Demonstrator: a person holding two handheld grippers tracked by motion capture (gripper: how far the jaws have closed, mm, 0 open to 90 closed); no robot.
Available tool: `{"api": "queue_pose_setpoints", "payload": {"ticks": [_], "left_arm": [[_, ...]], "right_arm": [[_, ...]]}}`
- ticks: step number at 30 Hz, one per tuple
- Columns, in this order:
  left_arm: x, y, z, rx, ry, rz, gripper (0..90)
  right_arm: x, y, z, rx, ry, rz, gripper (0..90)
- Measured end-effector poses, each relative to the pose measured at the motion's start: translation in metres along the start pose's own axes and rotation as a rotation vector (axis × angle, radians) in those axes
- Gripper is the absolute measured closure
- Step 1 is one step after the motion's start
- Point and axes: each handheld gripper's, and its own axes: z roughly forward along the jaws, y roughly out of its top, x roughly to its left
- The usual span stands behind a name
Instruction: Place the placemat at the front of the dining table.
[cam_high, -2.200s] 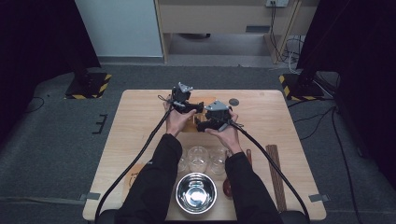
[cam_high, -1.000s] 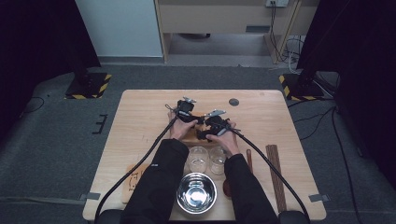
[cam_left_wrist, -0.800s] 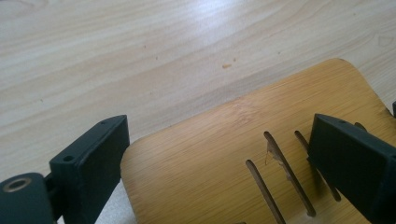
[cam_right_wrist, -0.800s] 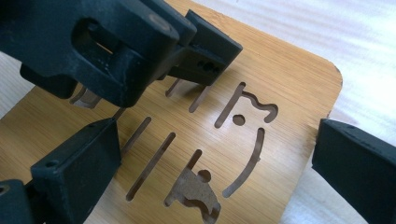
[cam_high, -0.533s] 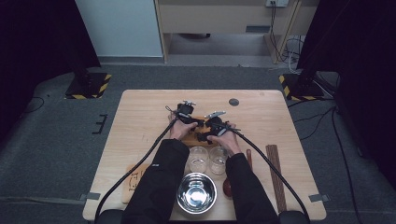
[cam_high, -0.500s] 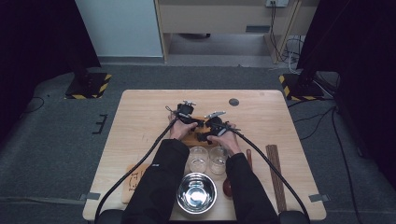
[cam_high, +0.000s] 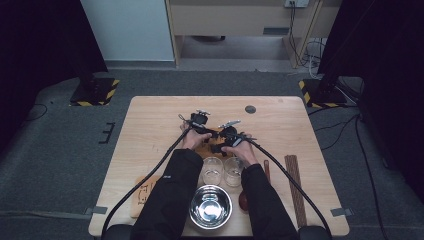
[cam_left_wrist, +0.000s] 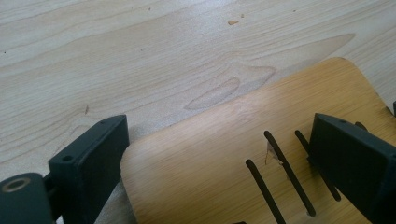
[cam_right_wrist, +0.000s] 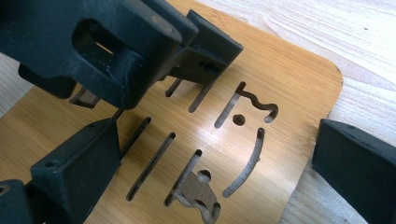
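Left gripper (cam_left_wrist: 219, 158): fingers apart, straddling bamboo board (cam_left_wrist: 243, 154) corner.
Right gripper (cam_right_wrist: 215, 172): fingers apart astride board, ready for two-handed lift.

We're looking at a lab set up for recording, not anyone's home. A lone pale wooden table (cam_high: 285, 130) stands in the middle on grey carpet (cam_high: 65, 145), with black curtains (cam_high: 40, 45) hanging down both sides. Stand bases striped in yellow and black hazard tape (cam_high: 95, 91) sit on the floor at the table's far corners. Cables (cam_high: 345, 130) trail across the carpet on the right, and strips of tape (cam_high: 341, 212) hold the table's near corners in place. Behind, plain wooden furniture (cam_high: 235, 15) lines the wall.
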Motion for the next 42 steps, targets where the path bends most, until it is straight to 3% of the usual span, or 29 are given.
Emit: {"api": "queue_pose_setpoints", "payload": {"ticks": [9, 15, 26, 28, 37, 42], "left_arm": [[-0.002, 0.001, -0.001, 0.012, 0.01, -0.002, 5.5], [-0.002, 0.0, -0.002, 0.018, 0.024, 0.041, 5.4], [0.0, 0.006, -0.013, -0.036, 0.028, 0.023, 7.7], [0.003, 0.007, -0.022, -0.077, 0.017, 0.009, 10.0], [0.015, 0.004, -0.042, -0.126, 0.022, -0.005, 12.0], [0.02, -0.003, -0.052, -0.135, 0.022, 0.012, 12.9]], "right_arm": [[0.001, 0.0, -0.001, 0.002, 0.003, -0.007, 1.6], [0.001, -0.001, 0.0, 0.01, 0.007, -0.02, 2.1], [0.001, 0.001, -0.005, -0.019, -0.012, -0.028, 3.8], [0.0, 0.002, -0.008, -0.037, -0.019, -0.027, 4.6], [-0.005, 0.005, -0.017, -0.092, -0.035, -0.019, 5.4], [-0.009, 0.007, -0.021, -0.131, -0.045, -0.014, 5.5]]}}
